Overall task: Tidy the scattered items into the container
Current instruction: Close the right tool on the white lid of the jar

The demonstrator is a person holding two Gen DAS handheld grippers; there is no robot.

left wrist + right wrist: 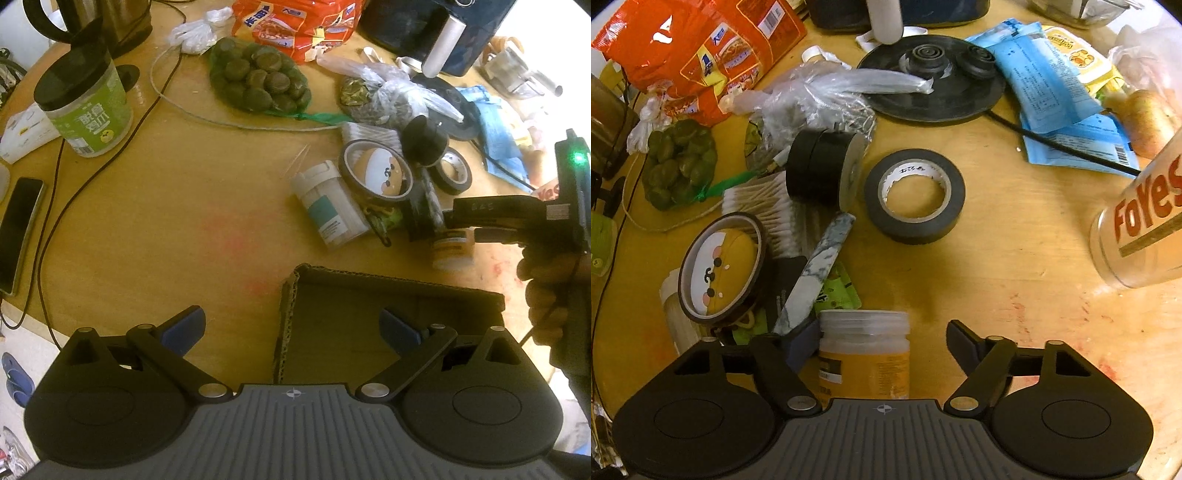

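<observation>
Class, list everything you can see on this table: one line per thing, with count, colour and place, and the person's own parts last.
jar: 1, white lid, yellow label, between right gripper's fingers
tape rolls: 3, black, mid-table; one flat
cardboard box: 1, brown, near edge
green-label tub: 1, black lid, far left
orange snack bag: 1, far side
phone: 1, black, left edge
left gripper: 1, black, open over box
right gripper: 1, black, open around jar
hand: 1, holding right gripper

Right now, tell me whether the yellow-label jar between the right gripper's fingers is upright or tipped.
Upright. The jar stands on the table, its clear lid on top, between the right gripper fingers.
</observation>
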